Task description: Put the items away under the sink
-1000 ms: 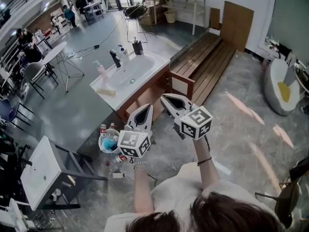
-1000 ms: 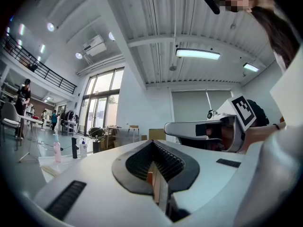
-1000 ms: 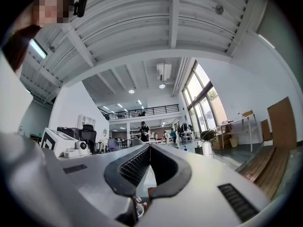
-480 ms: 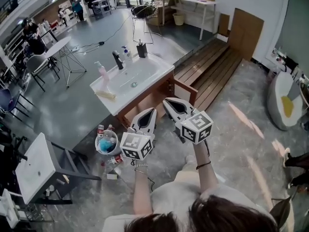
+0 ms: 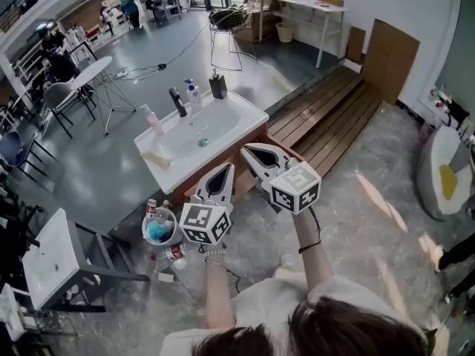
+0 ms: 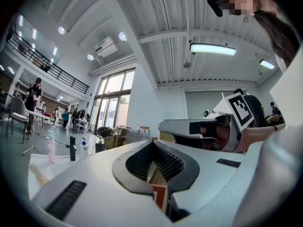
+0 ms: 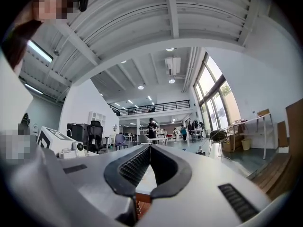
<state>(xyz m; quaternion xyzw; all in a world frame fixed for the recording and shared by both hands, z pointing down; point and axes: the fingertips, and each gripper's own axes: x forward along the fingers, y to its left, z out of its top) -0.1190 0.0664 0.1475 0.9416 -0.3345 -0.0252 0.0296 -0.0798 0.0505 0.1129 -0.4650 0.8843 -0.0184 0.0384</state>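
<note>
A white sink (image 5: 223,128) on a wooden cabinet (image 5: 239,156) stands ahead of me. On the floor left of it sit a white bucket (image 5: 145,232) with something blue inside and a few small bottles (image 5: 172,253). My left gripper (image 5: 226,168) and right gripper (image 5: 246,149) are held level side by side in front of the cabinet, both shut and empty. In the left gripper view the left gripper's (image 6: 152,143) tips meet, with the sink top (image 6: 40,167) beyond. The right gripper view shows the right gripper (image 7: 150,146) shut too.
On the sink stand a pink bottle (image 5: 154,120), a black faucet (image 5: 178,101), a soap dispenser (image 5: 194,90) and a black cup (image 5: 217,86). A wooden platform (image 5: 330,113) lies right of it. A white table (image 5: 46,262) stands at the left, a wire stool (image 5: 226,22) behind.
Both grippers have moved forward together toward the sink cabinet, which now sits closer and more central in the head view. Both stay shut.
</note>
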